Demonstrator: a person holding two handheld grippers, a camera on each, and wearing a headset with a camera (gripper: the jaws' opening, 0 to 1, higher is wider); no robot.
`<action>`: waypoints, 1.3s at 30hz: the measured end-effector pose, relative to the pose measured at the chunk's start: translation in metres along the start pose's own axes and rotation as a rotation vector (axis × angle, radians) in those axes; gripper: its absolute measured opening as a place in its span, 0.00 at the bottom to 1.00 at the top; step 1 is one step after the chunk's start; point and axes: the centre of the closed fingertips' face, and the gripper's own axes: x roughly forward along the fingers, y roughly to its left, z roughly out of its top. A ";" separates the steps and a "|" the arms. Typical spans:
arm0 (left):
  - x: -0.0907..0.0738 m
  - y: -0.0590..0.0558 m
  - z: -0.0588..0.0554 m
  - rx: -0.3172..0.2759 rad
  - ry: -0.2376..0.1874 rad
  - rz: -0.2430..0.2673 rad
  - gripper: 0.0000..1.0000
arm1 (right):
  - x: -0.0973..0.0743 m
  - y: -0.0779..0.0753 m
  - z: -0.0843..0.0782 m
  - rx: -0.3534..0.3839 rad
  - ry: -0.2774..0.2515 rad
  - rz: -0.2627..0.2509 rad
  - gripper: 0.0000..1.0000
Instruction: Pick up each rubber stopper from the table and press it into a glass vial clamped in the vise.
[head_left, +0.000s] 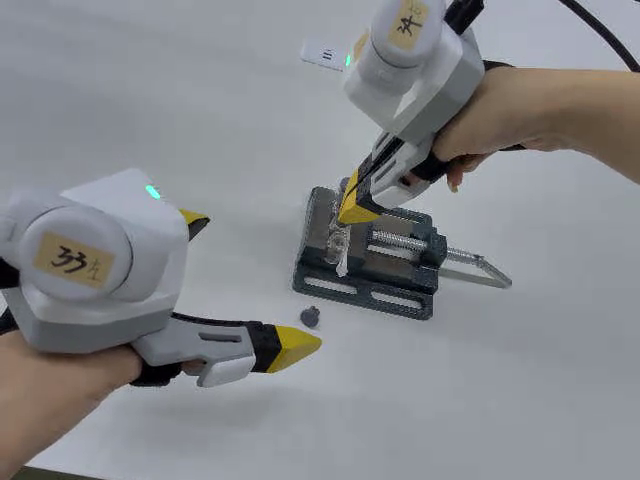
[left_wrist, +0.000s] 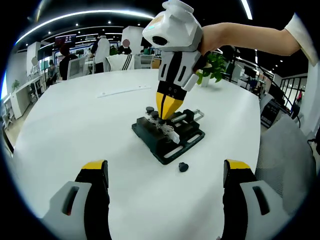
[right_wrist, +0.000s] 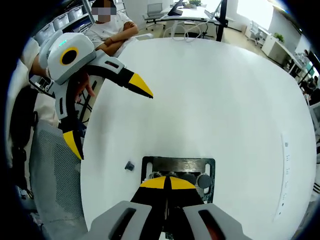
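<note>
Near the middle of the white counter (head_left: 200, 150) sits a dark grey metal vise (head_left: 400, 285), its screw handle pointing away from the left gripper. Clear glass vials (head_left: 337, 243) stand upright between its clamping faces. In the left gripper view some of them carry dark tops.

The right gripper (head_left: 357, 208) points down with its yellow-tipped jaws brought together, the tips just above the vials. Whether anything is pinched between them I cannot tell. A tan sticker (head_left: 408, 22) on its white body bears handwriting that looks like "34".

The left gripper (left_wrist: 165, 169) hangs over the counter on the vise's near side, jaws spread wide and holding nothing. Its own tan sticker (head_left: 74, 261) reads "33", followed by a mark I cannot make out.

One small dark grey rubber stopper (head_left: 311, 317) lies on the counter just beside the vise's base, apart from both grippers.

Farther off, a white strip (head_left: 325, 55) lies flat, its markings too small to read.
</note>
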 end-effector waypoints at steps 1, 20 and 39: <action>0.000 0.000 0.000 0.000 0.000 0.000 0.95 | 0.000 -0.001 0.000 -0.002 0.000 0.000 0.00; -0.007 -0.002 -0.008 0.010 0.016 0.003 0.95 | 0.044 0.080 -0.012 0.217 -0.182 0.007 0.20; -0.010 -0.005 -0.015 0.001 0.024 0.001 0.94 | 0.059 0.076 -0.008 0.354 -0.271 -0.071 0.01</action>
